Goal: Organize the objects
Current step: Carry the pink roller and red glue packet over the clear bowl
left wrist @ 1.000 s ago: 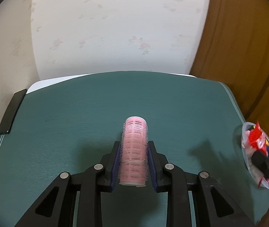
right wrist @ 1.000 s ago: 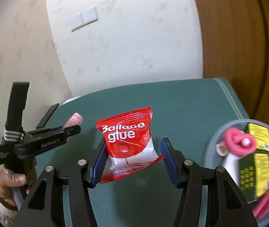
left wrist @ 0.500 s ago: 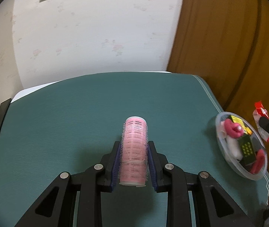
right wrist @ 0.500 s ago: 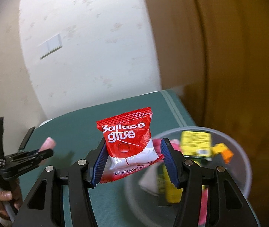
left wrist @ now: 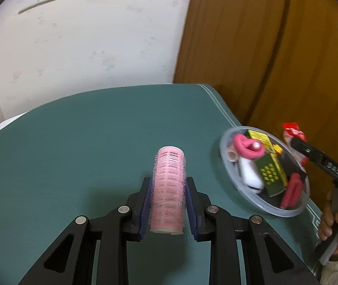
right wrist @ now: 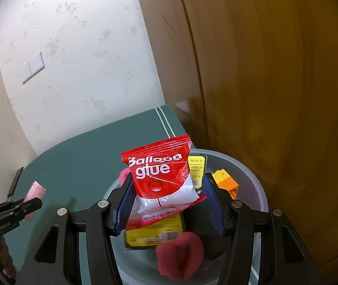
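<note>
My left gripper (left wrist: 168, 186) is shut on a pink hair roller (left wrist: 169, 187), which it carries above the green table (left wrist: 73, 147). A red and white "Balloon glue" packet (right wrist: 163, 180) sits clamped in my right gripper (right wrist: 166, 200), right over a clear round bowl (right wrist: 254, 180). The bowl (left wrist: 226, 163) holds a yellow and green box (left wrist: 269, 166), pink pieces, a white piece and an orange item (right wrist: 226, 182). In the left wrist view the right gripper (left wrist: 297, 142) and its packet (left wrist: 292, 130) hang at the bowl's far right side. The left gripper with its roller (right wrist: 34, 191) appears low at the left of the right wrist view.
The bowl stands near the table's right edge, beside a brown wooden wall (left wrist: 275, 47). A black flat object (right wrist: 14, 182) lies at the table's far left edge. A pale patterned wall (left wrist: 85, 35) rises behind the table. A hand (left wrist: 335, 223) grips the right tool's handle.
Both grippers have swung to the right. The right gripper carried the packet from above the bare table to over the bowl. The bowl has come further into the left wrist view.
</note>
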`<state>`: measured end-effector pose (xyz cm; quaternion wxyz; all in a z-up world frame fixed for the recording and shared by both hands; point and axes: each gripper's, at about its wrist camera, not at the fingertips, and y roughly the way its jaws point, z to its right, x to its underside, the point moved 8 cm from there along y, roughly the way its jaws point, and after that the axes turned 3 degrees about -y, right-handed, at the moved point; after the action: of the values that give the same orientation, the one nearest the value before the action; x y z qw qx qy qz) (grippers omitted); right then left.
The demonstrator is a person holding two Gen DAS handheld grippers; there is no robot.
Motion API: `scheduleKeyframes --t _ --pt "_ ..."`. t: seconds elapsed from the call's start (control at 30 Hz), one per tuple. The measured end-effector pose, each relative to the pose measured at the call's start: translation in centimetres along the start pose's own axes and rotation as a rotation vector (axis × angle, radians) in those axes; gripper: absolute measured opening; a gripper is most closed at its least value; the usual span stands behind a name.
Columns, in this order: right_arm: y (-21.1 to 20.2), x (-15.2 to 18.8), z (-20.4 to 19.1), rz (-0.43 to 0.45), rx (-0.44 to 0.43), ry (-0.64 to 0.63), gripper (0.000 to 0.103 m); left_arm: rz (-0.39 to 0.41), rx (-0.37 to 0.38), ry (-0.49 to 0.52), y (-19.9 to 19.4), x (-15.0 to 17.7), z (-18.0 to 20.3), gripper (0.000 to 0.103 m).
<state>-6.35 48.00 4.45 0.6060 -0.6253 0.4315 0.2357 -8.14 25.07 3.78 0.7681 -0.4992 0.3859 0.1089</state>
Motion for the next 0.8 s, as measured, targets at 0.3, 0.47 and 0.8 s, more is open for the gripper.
scheduleKeyframes --t 0.3,0.47,0.8 --pt "1.7 0.6 1.4 -0.05 -0.016 -0.022 0.057 -0.039 0.05 0.038 1.8 0.1 4.3 0.029" --pt "2.1 0.8 1.6 -0.057 -0.027 -0.015 0.057 -0.049 0.076 0.046 2.6 -0.4 6.0 0.029" --pt "2.3 1.4 1.3 -0.051 -0.035 -0.006 0.057 -0.111 0.169 -0.011 5.6 -1.1 9.4 0.029"
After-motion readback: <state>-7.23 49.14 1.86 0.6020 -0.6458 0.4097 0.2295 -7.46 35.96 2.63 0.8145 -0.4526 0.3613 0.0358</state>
